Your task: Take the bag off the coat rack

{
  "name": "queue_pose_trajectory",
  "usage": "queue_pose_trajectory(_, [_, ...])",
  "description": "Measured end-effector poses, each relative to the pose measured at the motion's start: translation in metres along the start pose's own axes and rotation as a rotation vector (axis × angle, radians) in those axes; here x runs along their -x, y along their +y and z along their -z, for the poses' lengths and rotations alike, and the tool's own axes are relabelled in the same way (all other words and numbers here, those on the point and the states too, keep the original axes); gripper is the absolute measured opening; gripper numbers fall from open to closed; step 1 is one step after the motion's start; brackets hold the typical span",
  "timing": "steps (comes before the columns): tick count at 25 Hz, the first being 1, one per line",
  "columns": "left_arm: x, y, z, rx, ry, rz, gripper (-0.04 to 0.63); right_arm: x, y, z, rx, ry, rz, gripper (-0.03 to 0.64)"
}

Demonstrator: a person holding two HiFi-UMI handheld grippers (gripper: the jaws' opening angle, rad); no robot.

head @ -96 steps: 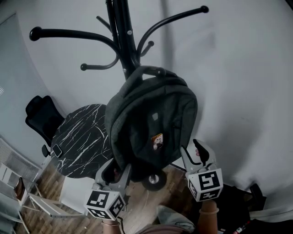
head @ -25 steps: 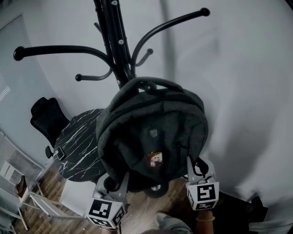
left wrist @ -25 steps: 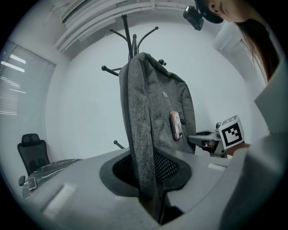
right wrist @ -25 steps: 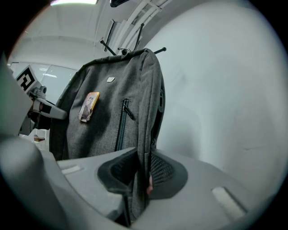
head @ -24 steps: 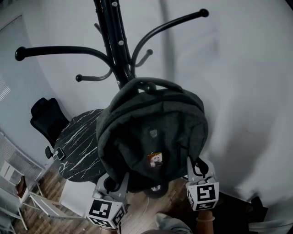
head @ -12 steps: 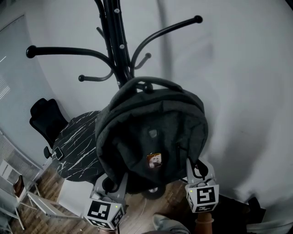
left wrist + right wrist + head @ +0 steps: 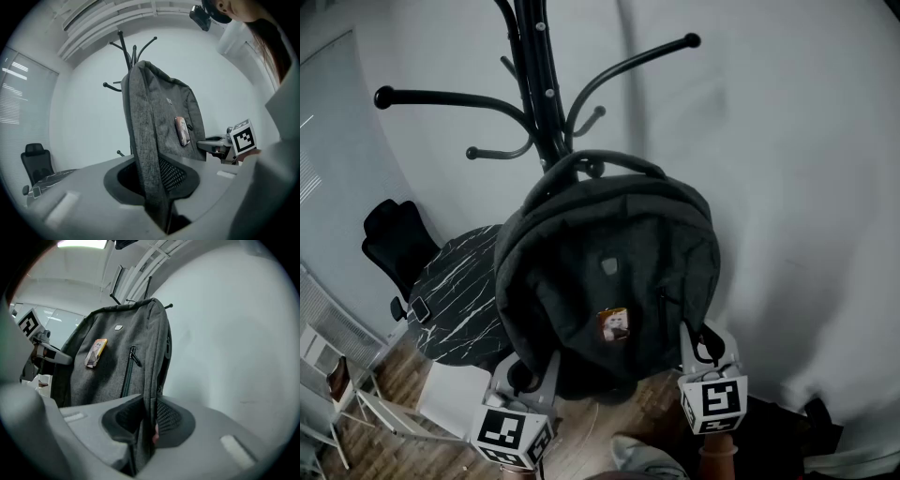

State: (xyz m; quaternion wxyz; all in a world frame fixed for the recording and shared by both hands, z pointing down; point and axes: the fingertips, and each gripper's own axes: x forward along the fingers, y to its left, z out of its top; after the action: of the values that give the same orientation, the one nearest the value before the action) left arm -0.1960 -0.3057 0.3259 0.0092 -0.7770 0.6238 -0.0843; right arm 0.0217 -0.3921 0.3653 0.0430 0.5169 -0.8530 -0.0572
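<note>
A dark grey backpack (image 7: 609, 272) hangs in front of the black coat rack (image 7: 539, 84). Its top handle (image 7: 602, 157) loops over a short hook. My left gripper (image 7: 532, 370) is shut on the bag's lower left edge, with the fabric (image 7: 150, 154) pinched between the jaws. At the lower right edge my right gripper (image 7: 698, 345) is shut on the side seam (image 7: 147, 394) too. From the left gripper view, the right gripper (image 7: 222, 146) shows beyond the bag. A small orange badge (image 7: 614, 322) sits on the bag's front.
A round black marble table (image 7: 455, 295) and a black office chair (image 7: 394, 239) stand to the left of the rack. A white wall (image 7: 806, 187) is close behind and to the right. White frames (image 7: 337, 384) stand on the wooden floor at the lower left.
Earlier the bag hung tilted with the right gripper beside it; now both grippers hold it and it hangs squarer. Over the last second the view shifted slightly; both grips are unchanged.
</note>
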Motion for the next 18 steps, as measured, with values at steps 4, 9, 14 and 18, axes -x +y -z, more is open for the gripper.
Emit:
queue_pose_trajectory(4, [0.008, -0.002, -0.005, 0.003, -0.007, -0.007, 0.087, 0.006, 0.002, -0.004, -0.003, -0.010, -0.004, 0.063])
queue_pose_trajectory(9, [0.004, -0.001, -0.001, -0.002, -0.014, -0.018, 0.087, 0.000, 0.000, -0.003, -0.001, -0.023, -0.018, 0.063])
queue_pose_trajectory(14, [0.003, -0.002, -0.001, 0.005, -0.011, -0.034, 0.087, -0.002, -0.001, -0.002, -0.001, -0.020, -0.032, 0.063])
queue_pose_trajectory(18, [0.001, -0.003, 0.000, 0.007, -0.008, -0.042, 0.087, -0.005, -0.003, 0.000, -0.001, -0.018, -0.041, 0.063])
